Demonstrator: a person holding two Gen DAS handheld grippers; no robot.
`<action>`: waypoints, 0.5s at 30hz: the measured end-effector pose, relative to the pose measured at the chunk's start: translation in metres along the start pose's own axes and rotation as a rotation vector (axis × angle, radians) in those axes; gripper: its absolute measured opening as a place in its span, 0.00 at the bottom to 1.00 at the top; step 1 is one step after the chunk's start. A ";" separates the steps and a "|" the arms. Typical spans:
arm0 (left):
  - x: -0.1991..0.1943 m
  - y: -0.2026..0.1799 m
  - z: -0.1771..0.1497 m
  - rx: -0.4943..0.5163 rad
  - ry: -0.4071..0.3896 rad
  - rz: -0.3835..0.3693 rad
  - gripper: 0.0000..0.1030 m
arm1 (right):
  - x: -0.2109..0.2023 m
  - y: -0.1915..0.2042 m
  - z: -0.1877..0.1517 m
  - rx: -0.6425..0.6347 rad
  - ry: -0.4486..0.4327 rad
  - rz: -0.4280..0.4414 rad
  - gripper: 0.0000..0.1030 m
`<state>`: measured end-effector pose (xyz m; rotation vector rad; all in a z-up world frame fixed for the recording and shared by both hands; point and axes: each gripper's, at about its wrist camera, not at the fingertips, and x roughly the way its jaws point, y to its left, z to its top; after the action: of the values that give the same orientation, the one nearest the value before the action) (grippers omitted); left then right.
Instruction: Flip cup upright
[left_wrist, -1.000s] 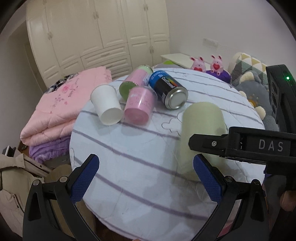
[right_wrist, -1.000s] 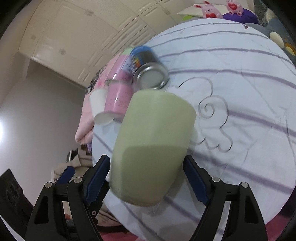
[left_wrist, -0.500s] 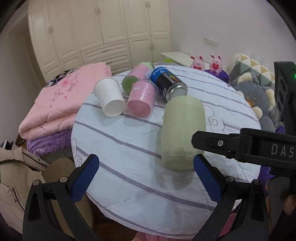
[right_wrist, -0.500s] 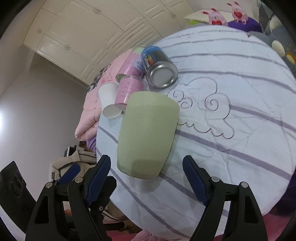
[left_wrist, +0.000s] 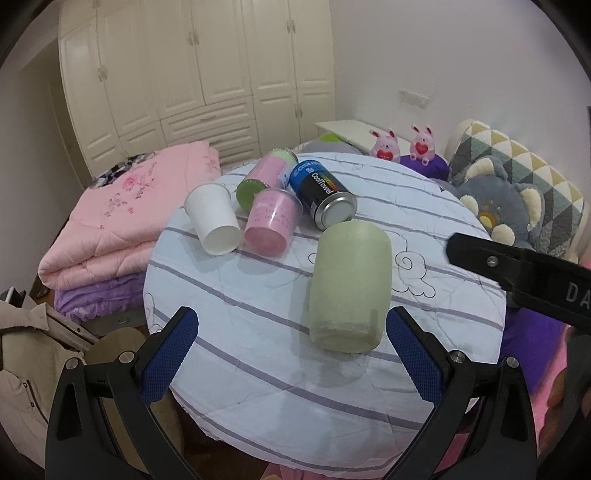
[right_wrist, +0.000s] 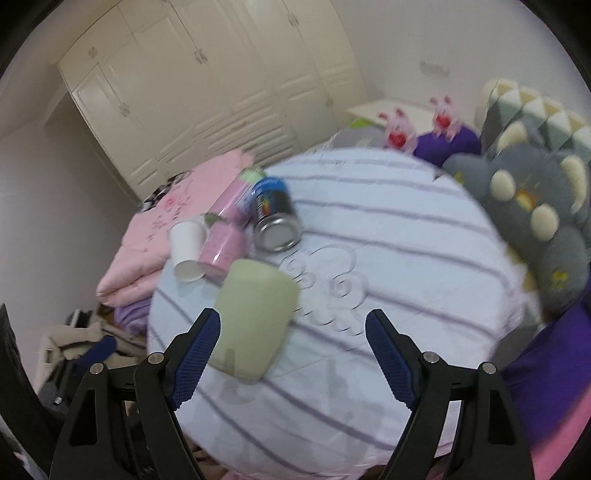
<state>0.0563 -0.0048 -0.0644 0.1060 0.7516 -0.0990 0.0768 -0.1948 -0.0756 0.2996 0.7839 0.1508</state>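
Green cup (left_wrist: 349, 286): stands on the bench (left_wrist: 258, 387) with its closed end up, just ahead of the left claw (left_wrist: 291, 354), nearer that claw's right finger; in the right wrist view (right_wrist: 255, 319) it sits ahead and left of the right claw (right_wrist: 291, 356), partly behind the left finger (right_wrist: 195, 356); nothing holds it.
Left claw: spread wide, empty.
Right claw: spread wide, empty; its black body (left_wrist: 517, 269) shows to the right of the left claw.
White cup (left_wrist: 214, 223): lying on its side, beyond the left claw, to the left.
Pink cup (left_wrist: 271, 227): on its side, touching the white cup.
Pink canister (left_wrist: 266, 177): lying farther off, behind the pink cup.
Blue can (left_wrist: 323, 195): on its side, just beyond the green cup.
Bench: round, with a striped white cloth.
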 end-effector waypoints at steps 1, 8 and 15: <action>-0.001 0.000 0.000 0.000 -0.001 0.000 1.00 | -0.002 -0.002 0.000 -0.008 -0.009 -0.018 0.80; -0.005 -0.009 0.005 0.008 -0.012 0.006 1.00 | -0.009 -0.011 -0.005 -0.074 -0.037 -0.122 0.80; 0.000 -0.019 0.010 0.024 -0.002 0.013 1.00 | -0.016 -0.022 -0.011 -0.090 -0.043 -0.148 0.81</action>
<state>0.0607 -0.0252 -0.0584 0.1336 0.7481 -0.0960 0.0587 -0.2176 -0.0793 0.1580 0.7519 0.0399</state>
